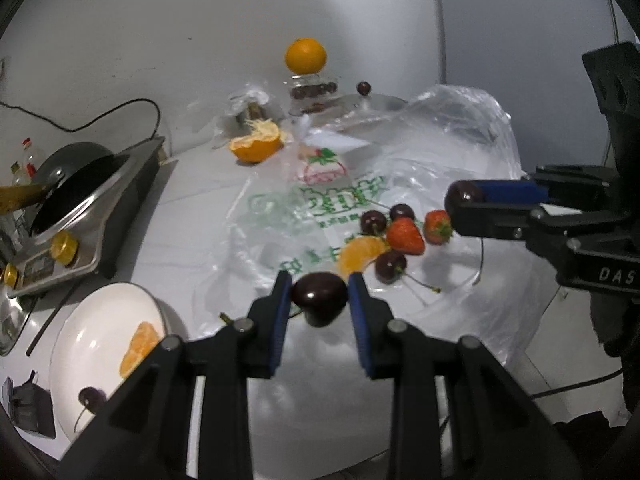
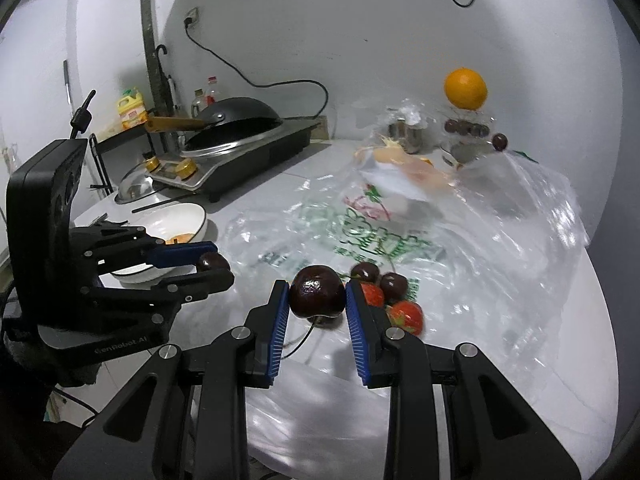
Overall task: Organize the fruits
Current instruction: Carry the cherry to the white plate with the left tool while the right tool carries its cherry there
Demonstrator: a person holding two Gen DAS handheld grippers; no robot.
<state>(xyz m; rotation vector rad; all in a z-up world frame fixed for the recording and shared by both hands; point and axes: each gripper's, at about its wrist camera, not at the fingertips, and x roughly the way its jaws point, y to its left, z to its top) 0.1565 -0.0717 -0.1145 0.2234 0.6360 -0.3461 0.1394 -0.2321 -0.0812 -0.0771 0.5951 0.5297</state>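
Pinching cherry point(image 1: 319, 296) in left gripper point(image 1: 319, 294); second cherry point(image 2: 318, 291) in right gripper point(image 2: 318, 294).

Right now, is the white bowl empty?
No, the white bowl holds an orange segment and a cherry.

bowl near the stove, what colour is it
White, with a dark rim; the bowl shows best in the left wrist view.

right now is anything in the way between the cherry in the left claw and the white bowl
Nothing visible blocks it. The dark red cherry sits clamped in the left claw, and the white ceramic bowl lies open just to its left, holding only an orange segment and one cherry.
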